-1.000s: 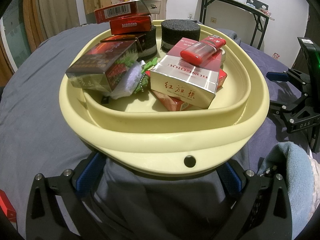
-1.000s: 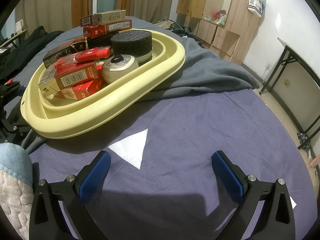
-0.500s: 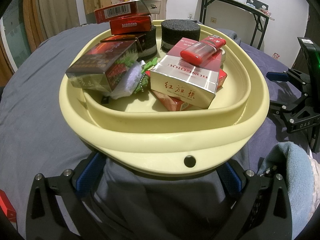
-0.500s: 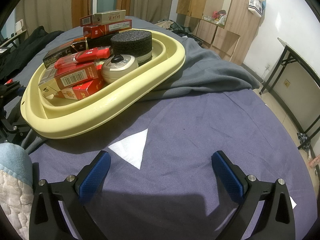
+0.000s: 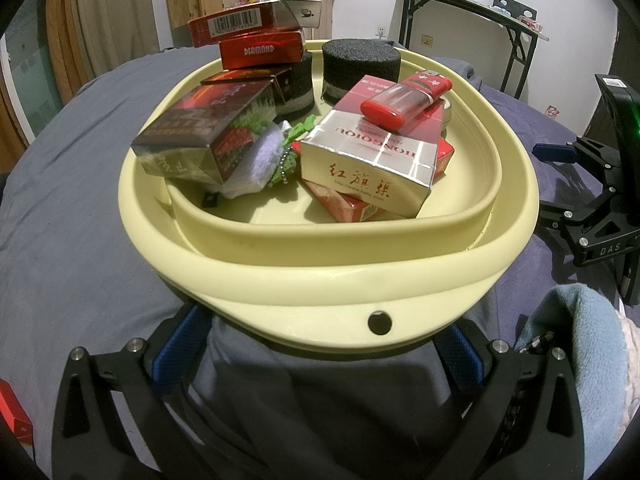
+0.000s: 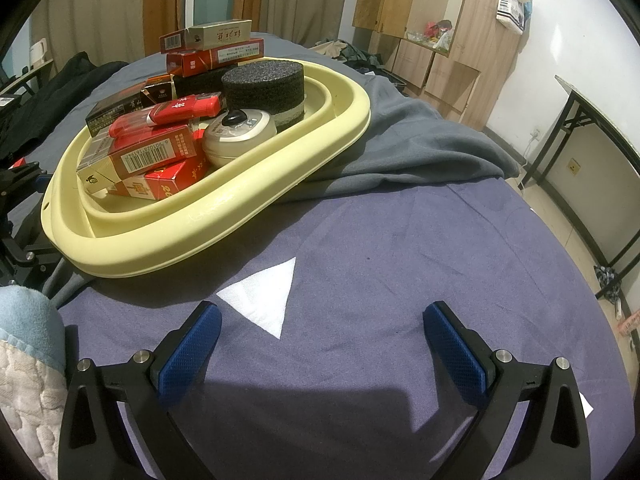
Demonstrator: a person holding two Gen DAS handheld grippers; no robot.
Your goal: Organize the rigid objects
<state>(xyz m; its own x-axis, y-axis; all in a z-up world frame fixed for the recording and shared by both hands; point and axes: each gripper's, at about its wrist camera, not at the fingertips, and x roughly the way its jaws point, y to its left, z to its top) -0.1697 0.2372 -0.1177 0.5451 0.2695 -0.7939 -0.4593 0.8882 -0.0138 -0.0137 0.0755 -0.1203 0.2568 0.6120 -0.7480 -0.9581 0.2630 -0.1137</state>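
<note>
Home bedroom: bed point(image 6: 400, 280), wooden wardrobe point(image 6: 440, 12).

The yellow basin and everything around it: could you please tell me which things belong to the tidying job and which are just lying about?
Belongs to the job:
- yellow basin
- cigarette packs, such as the DIAMOND pack
- red lighter
- black foam discs
- round cream gadget

Just lying about:
- grey blanket
- white triangle patch
- folding table
- wooden cabinets
</note>
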